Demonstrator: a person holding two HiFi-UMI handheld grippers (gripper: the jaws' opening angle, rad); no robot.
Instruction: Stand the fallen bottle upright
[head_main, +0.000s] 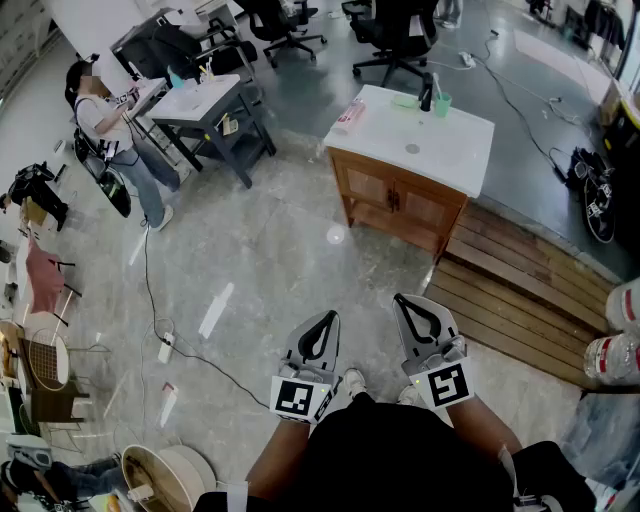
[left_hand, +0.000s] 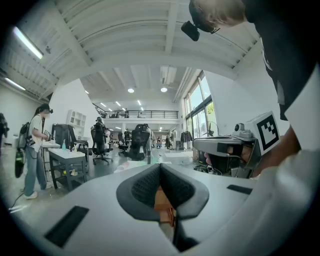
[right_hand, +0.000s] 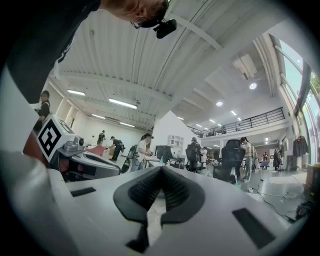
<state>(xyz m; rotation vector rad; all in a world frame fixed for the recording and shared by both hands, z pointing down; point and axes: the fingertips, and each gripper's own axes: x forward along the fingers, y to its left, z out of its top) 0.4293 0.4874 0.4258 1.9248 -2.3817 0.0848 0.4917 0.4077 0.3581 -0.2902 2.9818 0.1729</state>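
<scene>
We see a pale pink plastic bottle (head_main: 350, 115) and a green cup (head_main: 441, 104) on the white counter (head_main: 470, 165) of a reddish-brown wooden cabinet (head_main: 400, 205). Our light grey left gripper (head_main: 325, 322) and right gripper (head_main: 405, 303) bear black-and-white square markers, over a mottled grey floor (head_main: 280, 260).

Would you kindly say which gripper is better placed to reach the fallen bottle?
Probably the left gripper: both it and the right gripper are shut and empty, but the bottle lies at the left end of the counter, nearer that gripper.
</scene>
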